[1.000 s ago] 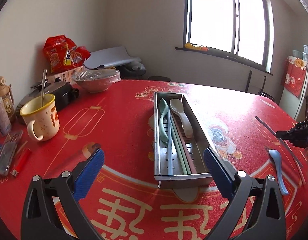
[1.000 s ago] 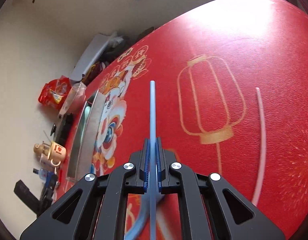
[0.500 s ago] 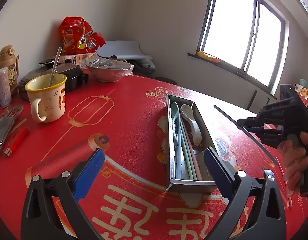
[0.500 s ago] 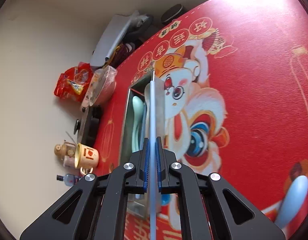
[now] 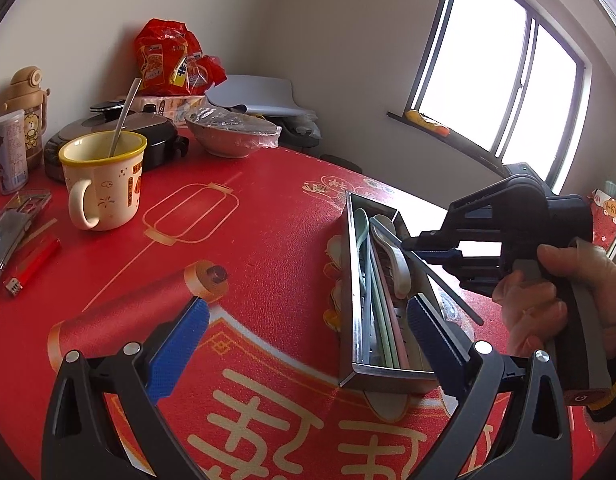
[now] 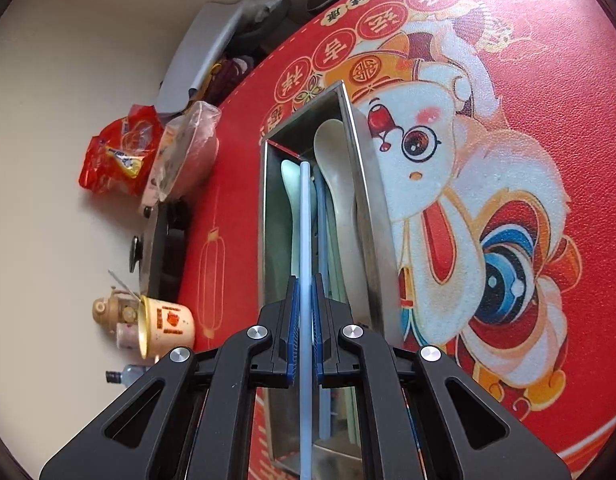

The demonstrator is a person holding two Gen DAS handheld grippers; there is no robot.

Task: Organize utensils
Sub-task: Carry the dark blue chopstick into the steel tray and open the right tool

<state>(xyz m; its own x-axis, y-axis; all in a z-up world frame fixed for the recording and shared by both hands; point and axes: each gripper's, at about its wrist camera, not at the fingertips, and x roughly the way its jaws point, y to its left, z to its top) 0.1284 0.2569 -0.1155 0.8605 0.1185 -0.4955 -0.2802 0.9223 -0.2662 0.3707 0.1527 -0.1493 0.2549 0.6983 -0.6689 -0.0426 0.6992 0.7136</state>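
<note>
The right claw [image 6: 304, 328] is clenched on a blue chopstick [image 6: 305, 220] above the tray [image 6: 374, 216]; the left claw [image 5: 304, 344] gapes, released, nearby. Print on the red surface [image 5: 268, 208] is unreadable.

1. Steel utensil tray [image 5: 354, 280]: interior largely filled by spoons [image 6: 340, 184] and chopsticks [image 5: 382, 312].
2. Red table mat [image 5: 268, 240] left of tray: bare, passable.
3. Mug [image 5: 104, 184], bowl [image 5: 232, 136], cooker [image 5: 148, 132] obstruct far left edge.

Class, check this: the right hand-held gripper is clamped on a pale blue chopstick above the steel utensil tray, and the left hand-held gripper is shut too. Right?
Not quite. The left hand-held gripper is open, as the left wrist view shows. The right hand-held gripper does clamp the pale blue chopstick above the steel utensil tray.
</note>
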